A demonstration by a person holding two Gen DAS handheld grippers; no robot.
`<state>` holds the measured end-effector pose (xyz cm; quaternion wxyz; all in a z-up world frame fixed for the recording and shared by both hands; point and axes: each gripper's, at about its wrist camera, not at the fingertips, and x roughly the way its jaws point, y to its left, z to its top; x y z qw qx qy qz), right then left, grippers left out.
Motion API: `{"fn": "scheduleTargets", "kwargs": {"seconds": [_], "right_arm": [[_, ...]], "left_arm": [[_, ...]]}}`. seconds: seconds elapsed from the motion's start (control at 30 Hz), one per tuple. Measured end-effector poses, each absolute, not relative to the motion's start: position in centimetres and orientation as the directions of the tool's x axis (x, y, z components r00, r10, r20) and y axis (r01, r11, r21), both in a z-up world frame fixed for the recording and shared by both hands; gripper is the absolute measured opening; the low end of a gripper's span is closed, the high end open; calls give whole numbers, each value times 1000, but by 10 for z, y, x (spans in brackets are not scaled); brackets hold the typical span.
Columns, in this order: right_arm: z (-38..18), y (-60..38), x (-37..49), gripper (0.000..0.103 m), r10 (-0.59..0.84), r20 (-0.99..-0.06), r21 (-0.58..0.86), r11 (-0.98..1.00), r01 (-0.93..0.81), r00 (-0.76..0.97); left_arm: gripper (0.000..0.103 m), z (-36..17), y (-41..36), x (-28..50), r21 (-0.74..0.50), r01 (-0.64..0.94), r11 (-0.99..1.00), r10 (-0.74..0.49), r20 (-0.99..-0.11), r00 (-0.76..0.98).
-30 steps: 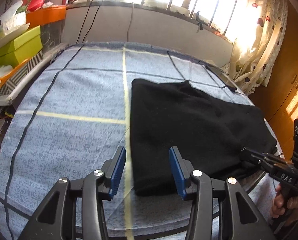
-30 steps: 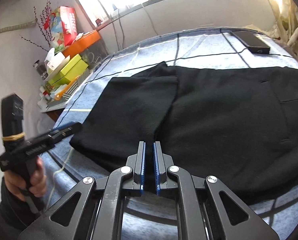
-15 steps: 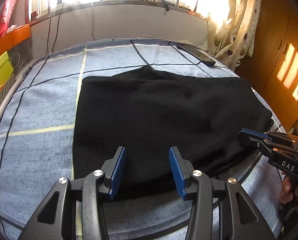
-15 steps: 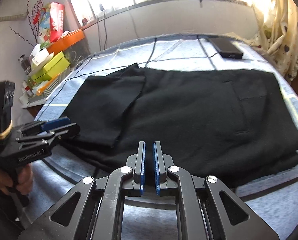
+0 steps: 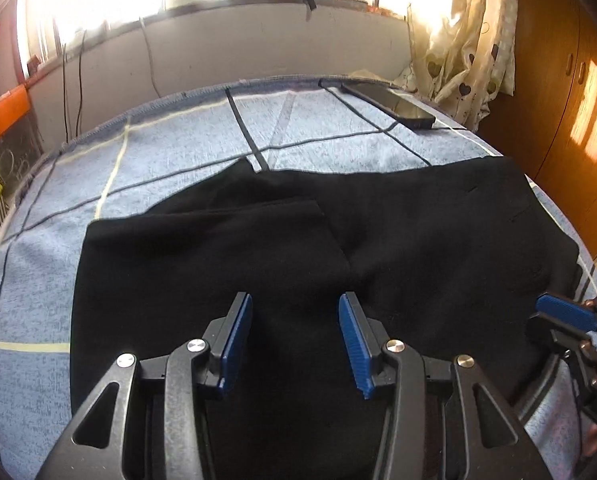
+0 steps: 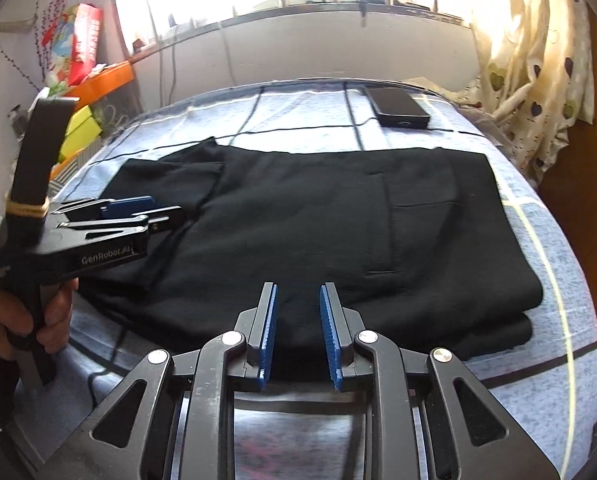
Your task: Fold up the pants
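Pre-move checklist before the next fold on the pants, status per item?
1. Left gripper open: ok, nothing between the fingers.
2. Right gripper open: ok, jaws apart, empty.
3. Pants lying flat on the bed: ok, already folded over, one corner pokes out at the far left.
4. Near edge within grasp: cannot tell, it is hidden under both grippers.
5. Phone off the fabric: ok, it sits beyond the far edge.

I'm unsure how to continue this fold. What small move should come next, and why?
Probably lower both open grippers, left gripper and right gripper, onto the near edge of the black pants and close. Neither holds cloth, and the pants lie flat, partly folded.
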<state>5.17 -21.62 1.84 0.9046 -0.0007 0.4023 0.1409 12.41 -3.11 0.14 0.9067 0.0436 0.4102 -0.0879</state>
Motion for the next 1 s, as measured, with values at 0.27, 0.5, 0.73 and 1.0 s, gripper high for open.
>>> {"fn": "scheduleTargets", "kwargs": {"seconds": [0.27,0.5,0.73,1.0], "right_arm": [[15,-221,58,23,250,-739,128,964,-234,625],[16,-229,58,23,288,-729,179,956,-234,621],[24,-244,33,50,296,-698,208,955,-211,652],[24,-264,17,50,322,-684,279,944,-173,655]], "left_arm": [[49,0,-38,123,43,188,981,-93,-751,654],[48,2,-35,126,5,185,983,-118,-754,646],[48,14,-21,81,-76,188,979,-183,-735,652],[48,14,-6,36,-84,187,979,-190,-713,675]]}}
